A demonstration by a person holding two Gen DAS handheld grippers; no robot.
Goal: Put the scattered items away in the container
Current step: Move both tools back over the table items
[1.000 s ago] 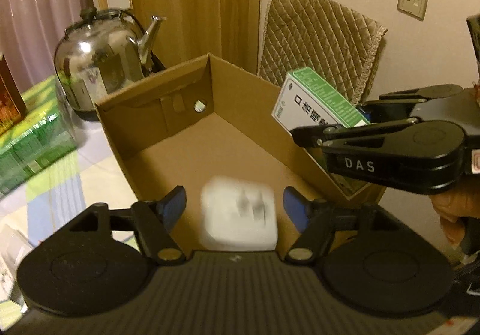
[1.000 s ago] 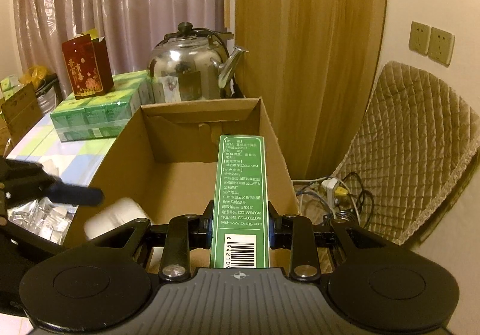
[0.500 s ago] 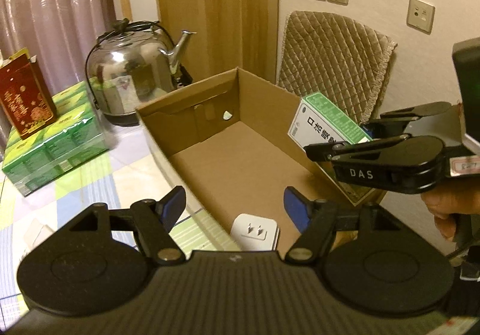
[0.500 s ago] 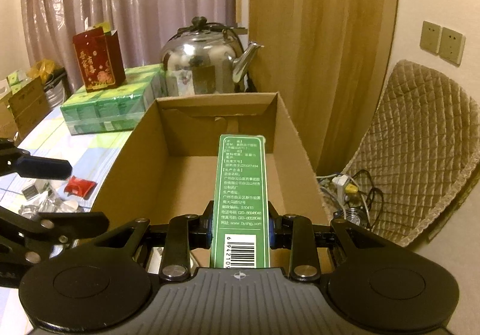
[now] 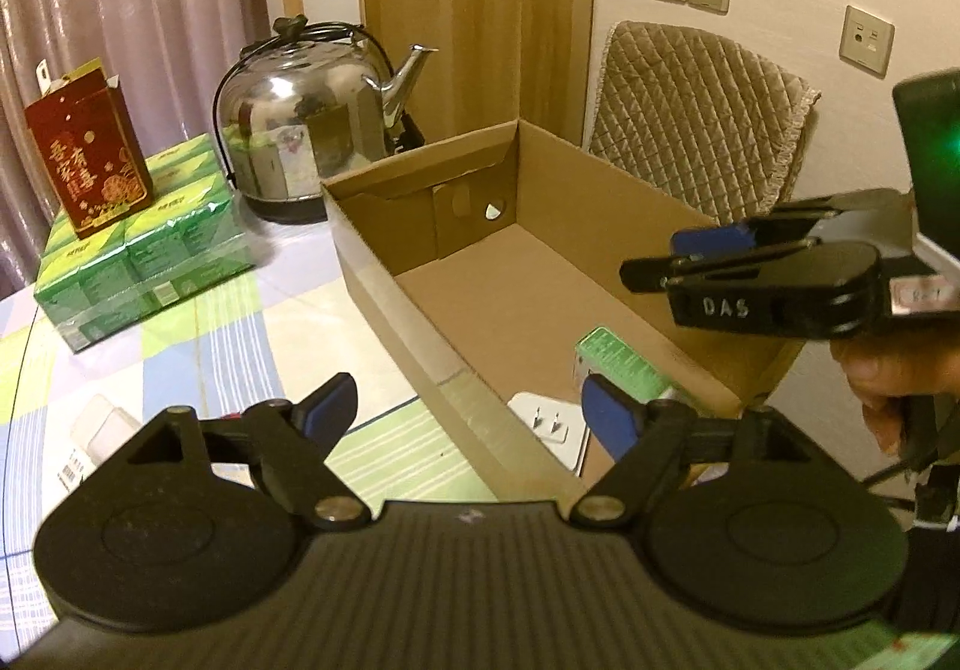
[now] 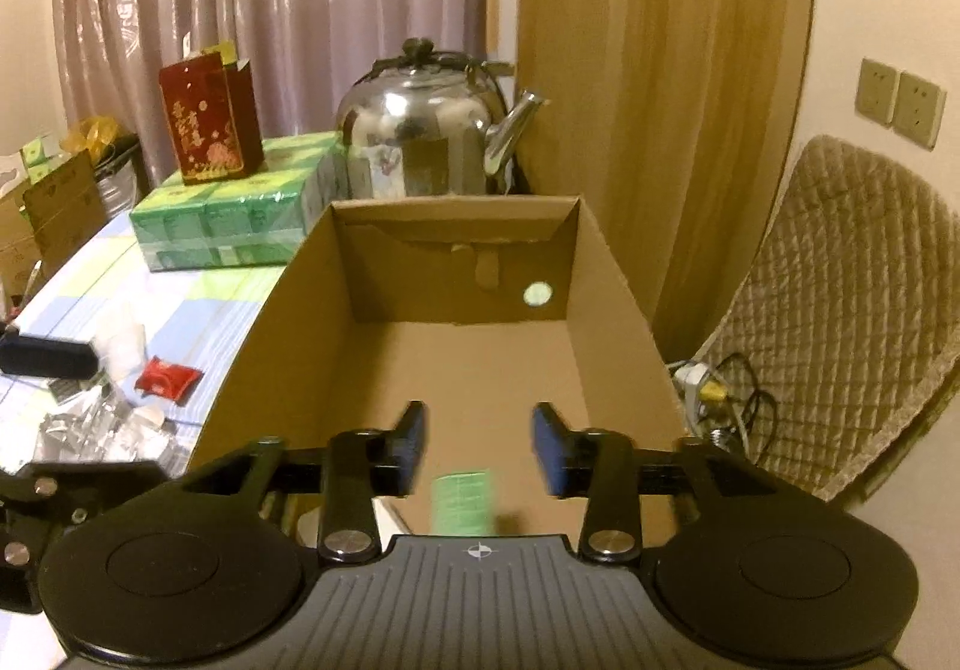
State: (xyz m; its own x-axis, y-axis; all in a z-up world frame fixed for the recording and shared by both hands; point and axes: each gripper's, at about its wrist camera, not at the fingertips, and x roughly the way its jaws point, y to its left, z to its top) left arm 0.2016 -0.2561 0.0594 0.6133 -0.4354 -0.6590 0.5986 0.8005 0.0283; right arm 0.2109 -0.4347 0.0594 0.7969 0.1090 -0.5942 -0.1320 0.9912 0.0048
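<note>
An open cardboard box (image 5: 384,274) (image 6: 612,274) stands on the table. A white plug adapter (image 5: 547,424) lies at its near end. A green carton (image 5: 621,367) lies beside it inside the box; in the right wrist view the carton (image 6: 463,502) is blurred, below the open fingers. My left gripper (image 5: 474,412) is open and empty over the box's near left wall. My right gripper (image 6: 480,445) is open and empty above the box's near end; it also shows in the left wrist view (image 5: 672,262). A red packet (image 6: 167,377) and silver packets (image 6: 90,424) lie left of the box.
A steel kettle (image 5: 312,130) stands behind the box. A green shrink-wrapped pack (image 5: 144,250) with a red gift box (image 5: 90,154) on top sits at the back left. A white item (image 5: 102,424) lies on the checked tablecloth. A quilted chair (image 5: 702,124) stands to the right.
My right gripper has opened and let go of the green carton, which has dropped into the box. My left gripper has pulled back left from over the box after dropping the white adapter.
</note>
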